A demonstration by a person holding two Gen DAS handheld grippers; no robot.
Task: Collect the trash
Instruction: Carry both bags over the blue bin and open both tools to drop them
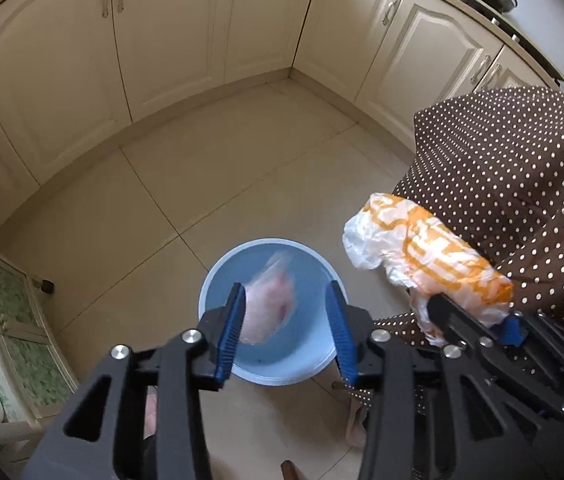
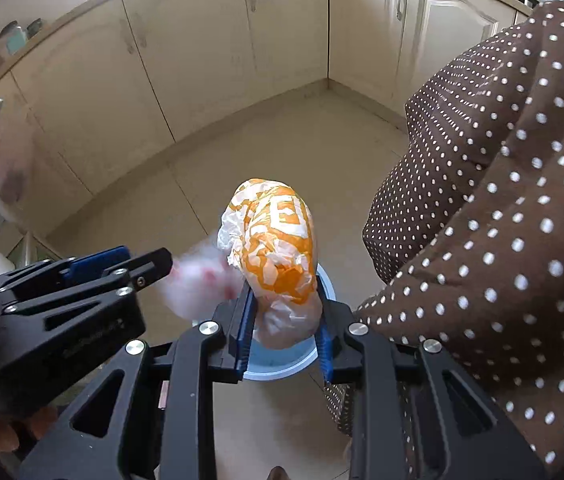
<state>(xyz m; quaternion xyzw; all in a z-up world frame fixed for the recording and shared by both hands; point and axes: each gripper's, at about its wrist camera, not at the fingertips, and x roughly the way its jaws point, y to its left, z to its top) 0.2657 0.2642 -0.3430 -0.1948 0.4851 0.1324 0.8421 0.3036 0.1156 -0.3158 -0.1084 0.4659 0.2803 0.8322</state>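
The left gripper (image 1: 288, 320) is spread, with a blurred pinkish wad (image 1: 270, 300) loose between its jaws, directly above the blue bin (image 1: 218, 276). Just right, the right gripper (image 2: 284, 320) pinches an orange-and-white bag (image 2: 278, 240), long axis pointing far, over the bin's right rim.

Both wrist cams look steeply down, close over shared blue bin (image 1: 270, 368) & cabinet corner (image 2: 328, 76)

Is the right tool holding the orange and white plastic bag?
Yes, the right tool has its blue pads clamped on the orange and white bag above the blue bin.
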